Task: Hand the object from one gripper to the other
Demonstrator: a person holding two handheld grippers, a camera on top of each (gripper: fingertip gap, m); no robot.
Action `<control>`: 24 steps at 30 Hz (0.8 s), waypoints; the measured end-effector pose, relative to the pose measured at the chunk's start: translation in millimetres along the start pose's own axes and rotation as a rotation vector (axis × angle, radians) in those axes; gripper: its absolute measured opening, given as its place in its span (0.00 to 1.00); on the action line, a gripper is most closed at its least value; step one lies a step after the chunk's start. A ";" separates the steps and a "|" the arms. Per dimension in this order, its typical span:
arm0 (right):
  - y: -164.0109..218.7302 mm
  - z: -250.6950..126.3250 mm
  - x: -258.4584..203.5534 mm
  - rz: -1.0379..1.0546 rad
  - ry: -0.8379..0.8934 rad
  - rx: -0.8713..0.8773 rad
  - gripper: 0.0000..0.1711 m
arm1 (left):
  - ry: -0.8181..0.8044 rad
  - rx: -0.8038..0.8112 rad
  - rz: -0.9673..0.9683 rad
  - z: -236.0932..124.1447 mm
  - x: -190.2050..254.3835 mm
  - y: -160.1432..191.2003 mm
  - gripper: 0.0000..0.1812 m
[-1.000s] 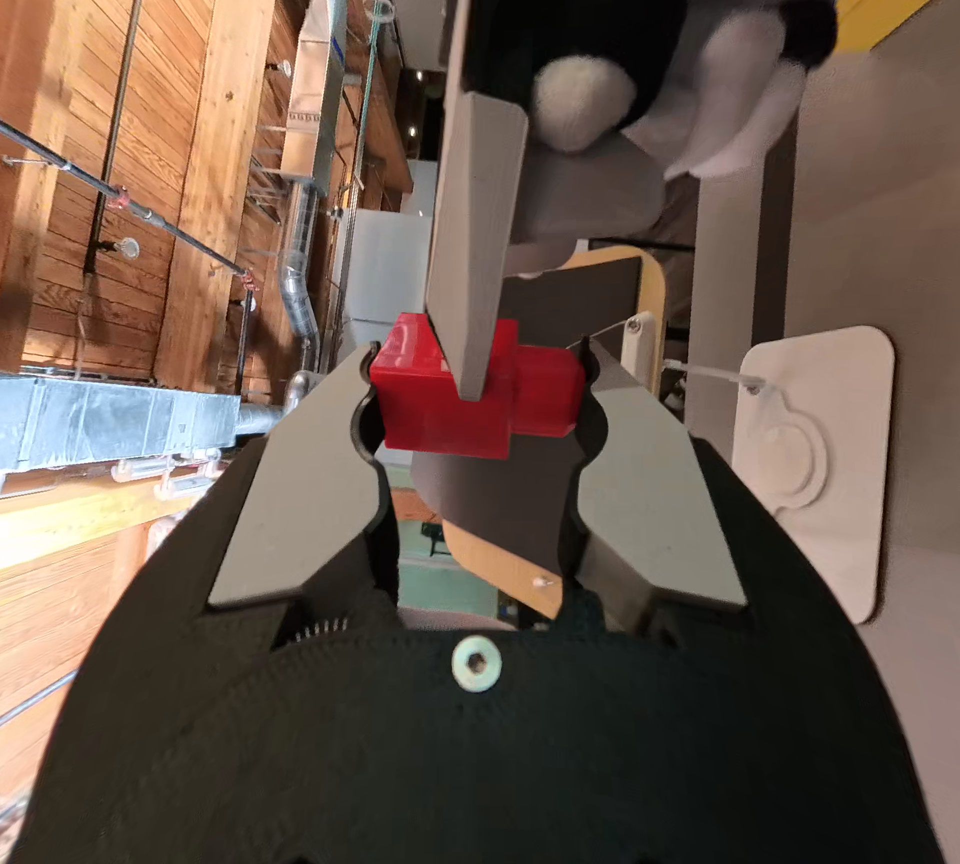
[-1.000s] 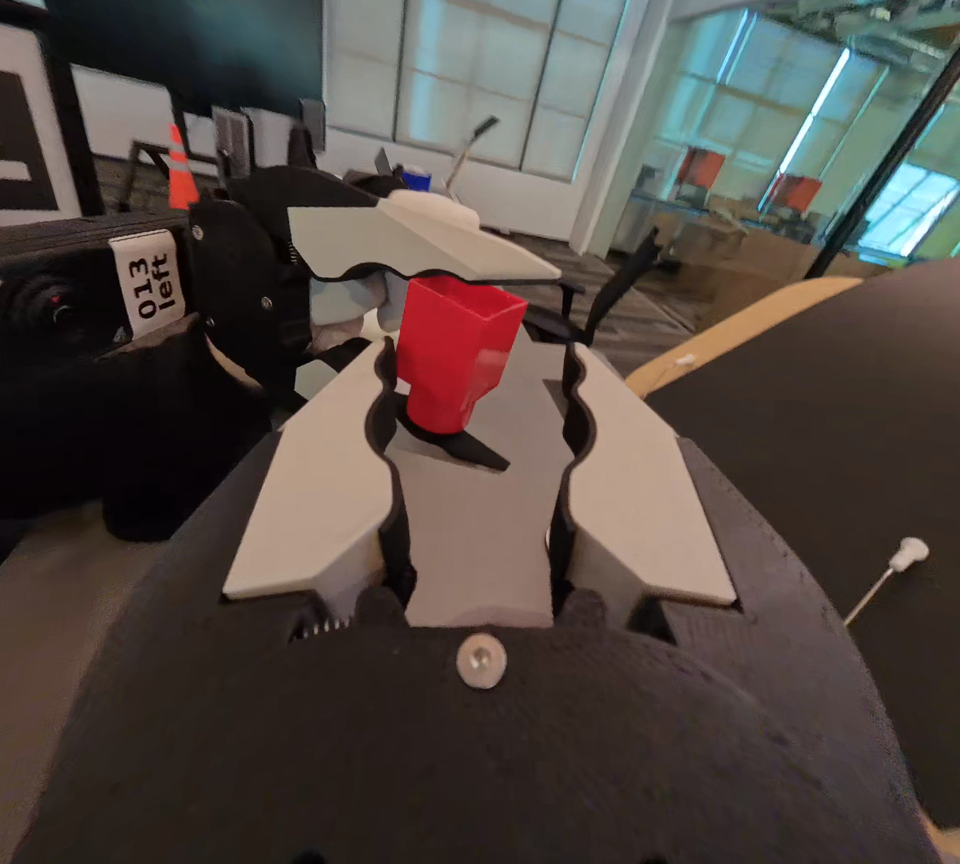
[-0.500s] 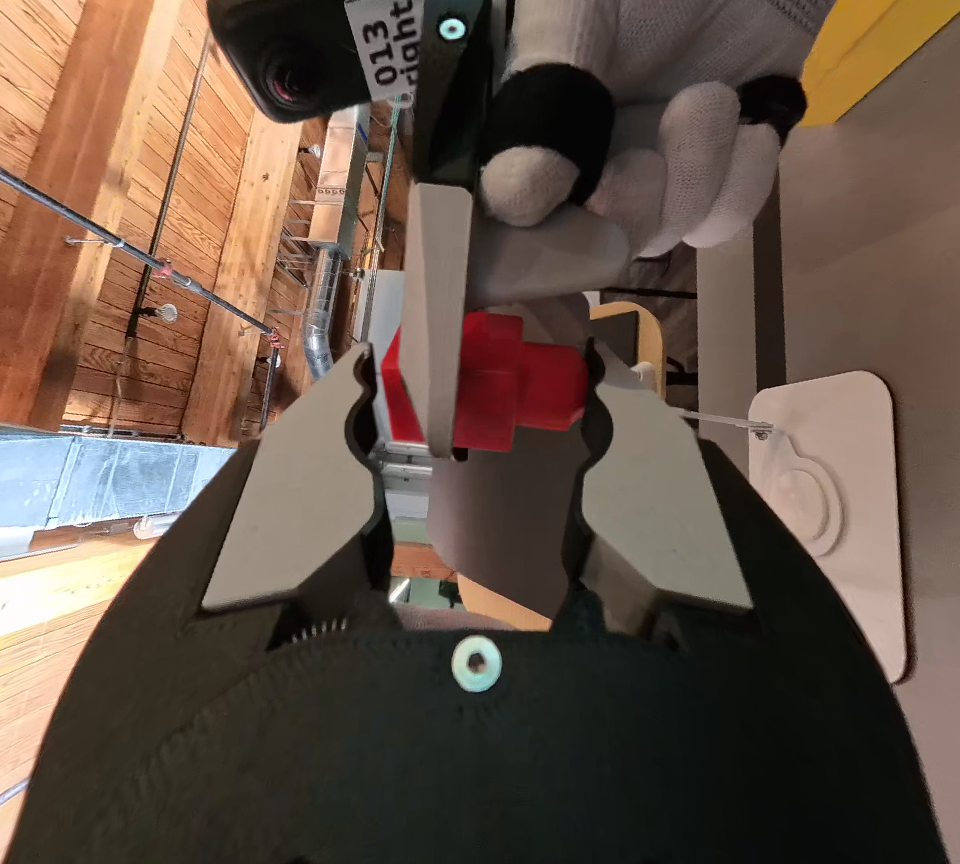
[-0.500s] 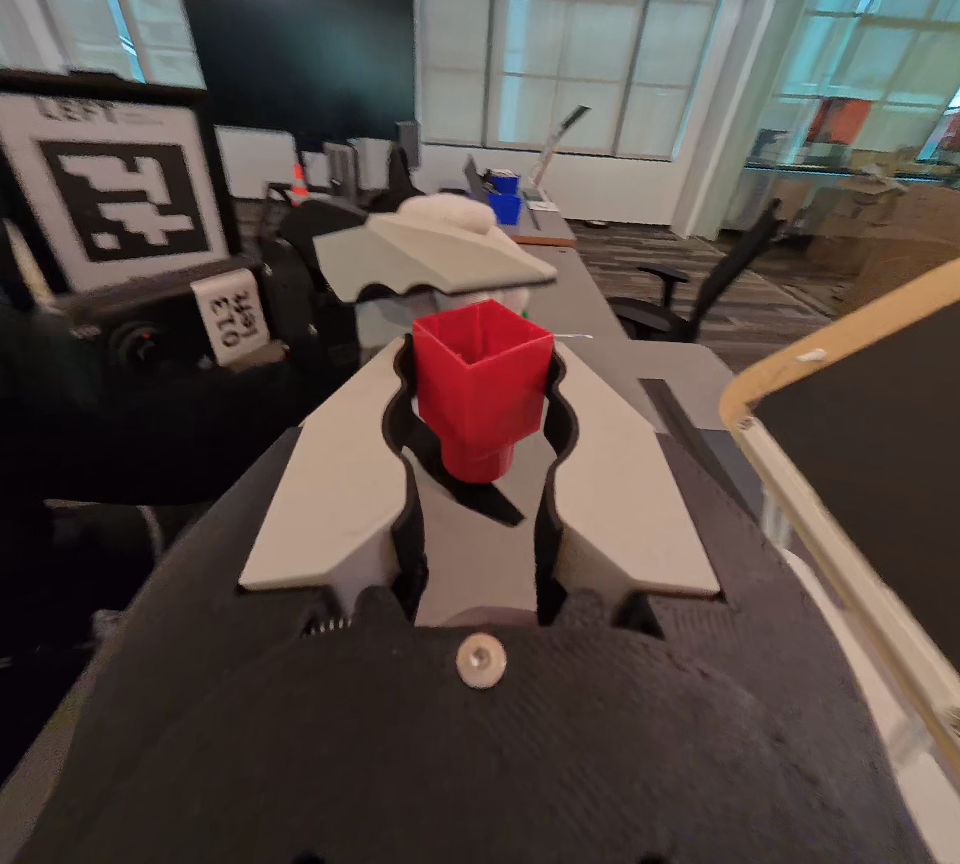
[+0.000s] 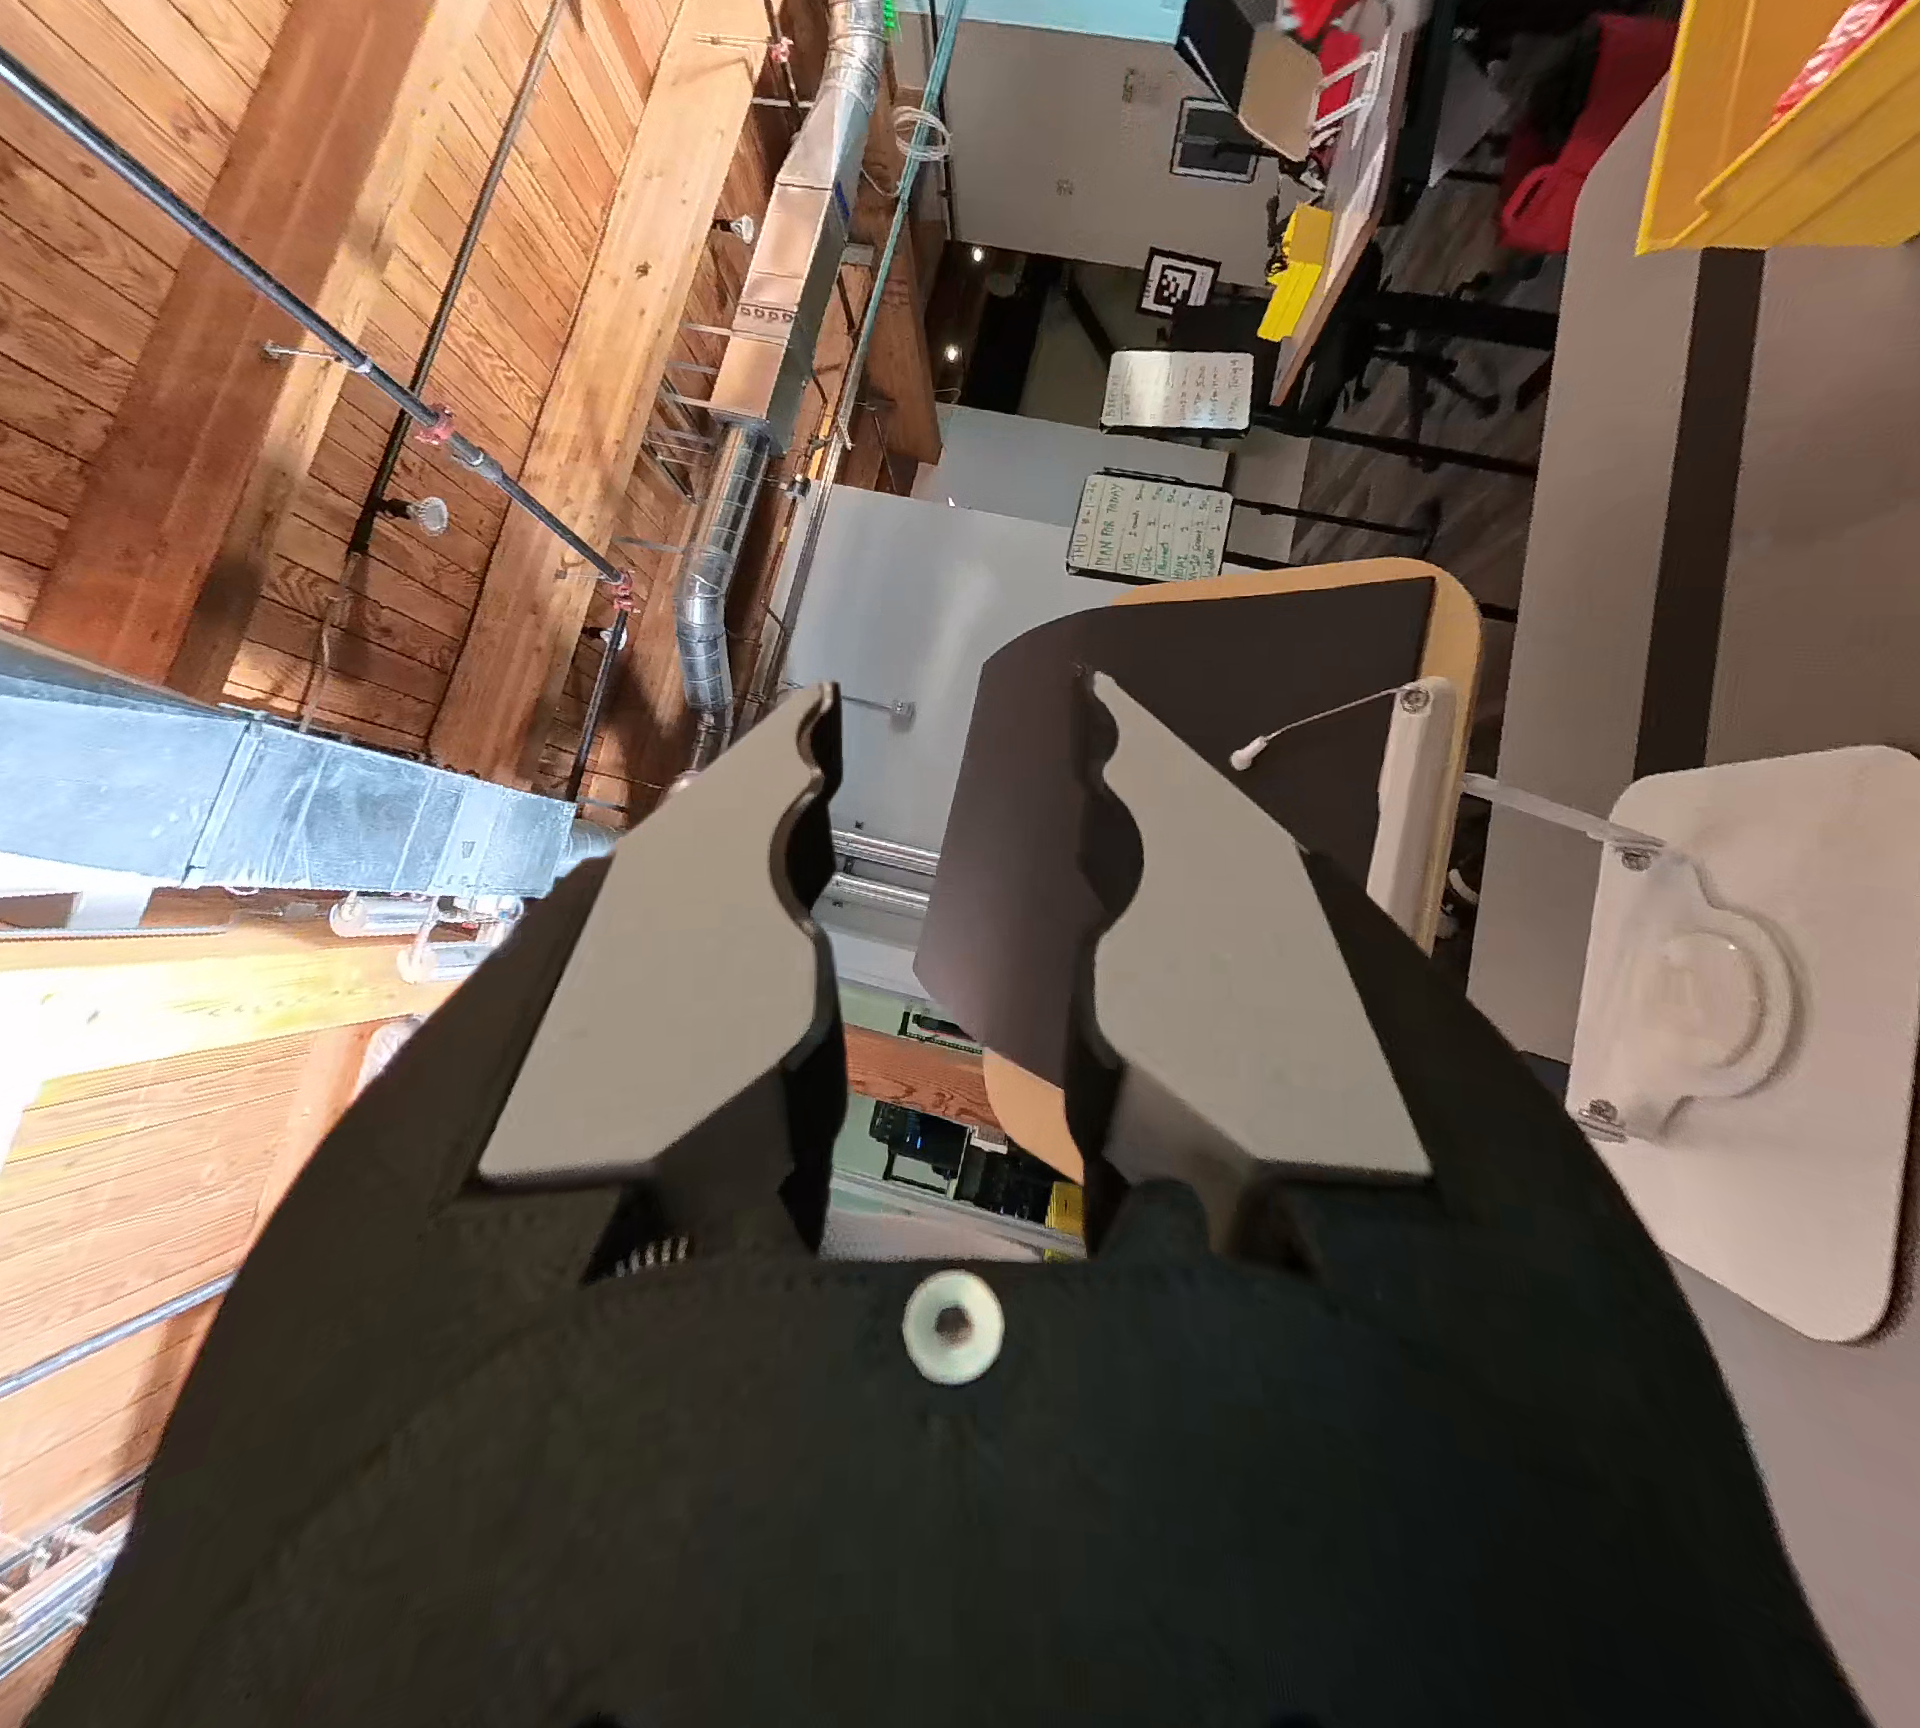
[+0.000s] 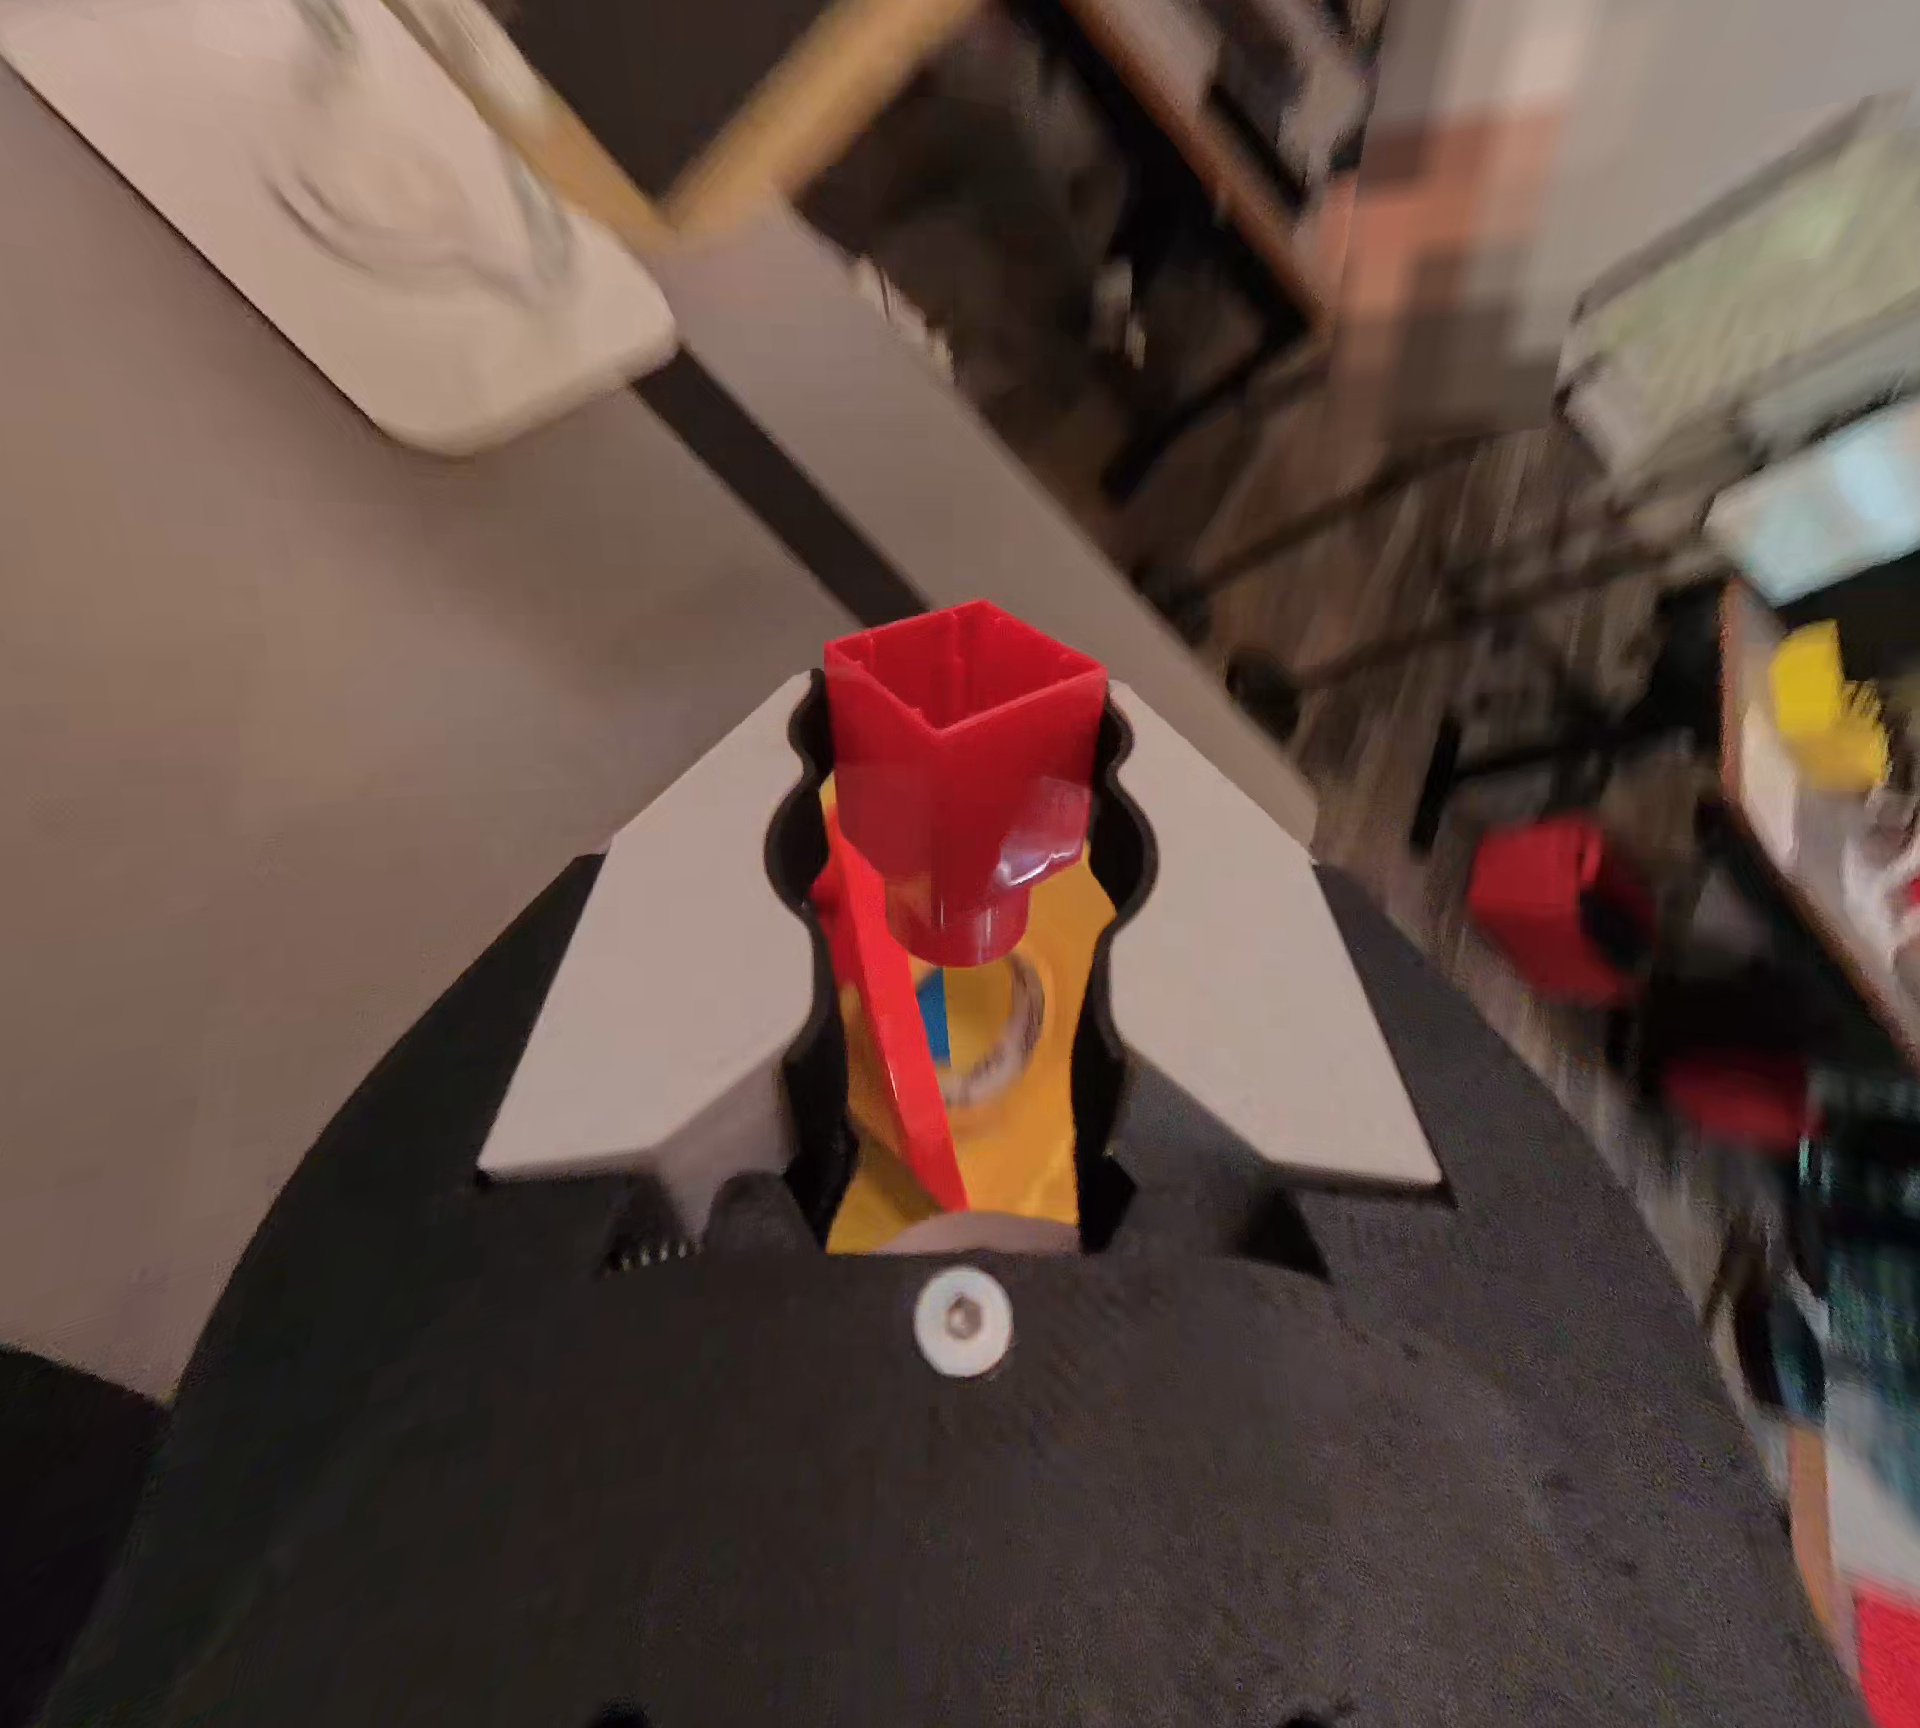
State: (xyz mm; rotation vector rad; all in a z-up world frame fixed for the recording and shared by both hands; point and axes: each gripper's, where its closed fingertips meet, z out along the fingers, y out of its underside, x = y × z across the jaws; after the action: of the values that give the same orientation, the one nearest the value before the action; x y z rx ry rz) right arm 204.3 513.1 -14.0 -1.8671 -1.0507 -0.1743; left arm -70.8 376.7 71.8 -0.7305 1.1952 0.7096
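The right hand-held gripper [image 6: 961, 722] has its grey fingers [image 6: 665, 982] closed on a red square-mouthed plastic piece [image 6: 961, 774], gripped at the fingertips with its open end facing away; beneath it lies a yellow bin [image 6: 1039, 1148] and, beside that, the grey desk [image 6: 208, 691] with a white plate [image 6: 343, 224]. The left hand-held gripper [image 5: 961, 702] stands parted and empty, facing a black board [image 5: 1247, 691] with a wood rim, the wooden ceiling [image 5: 312, 172] to its left.

Red object [image 6: 961, 743]; grey fingers [image 6: 665, 972] on black gripper body; yellow bin [image 5: 1787, 47] (red strip inside); orange-brown plank ceiling [image 5: 260, 120]; white plate [image 5: 1745, 1034].
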 end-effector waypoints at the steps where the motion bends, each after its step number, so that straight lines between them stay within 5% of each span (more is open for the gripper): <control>1: 30.0 14.7 10.7 0.035 -0.003 -0.099 0.27 | 0.013 -0.005 0.007 2.0 4.1 -0.4 0.23; 4: 102.0 40.4 30.6 0.081 0.007 -0.351 0.27 | 0.063 -0.015 0.017 9.2 18.9 -3.3 0.23; 12: 171.1 93.1 15.6 0.156 -0.140 -0.539 0.28 | 0.139 -0.026 0.036 26.3 49.2 -5.2 0.22; 24: 173.0 98.8 20.9 0.139 -0.087 -0.556 0.40 | 0.185 -0.033 0.085 47.5 83.8 -26.2 0.25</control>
State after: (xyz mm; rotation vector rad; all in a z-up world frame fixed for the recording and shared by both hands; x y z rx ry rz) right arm 312.9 572.6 -171.3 -2.4583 -0.9902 -0.3315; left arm -5.3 408.1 3.4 -0.7894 1.3929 0.7456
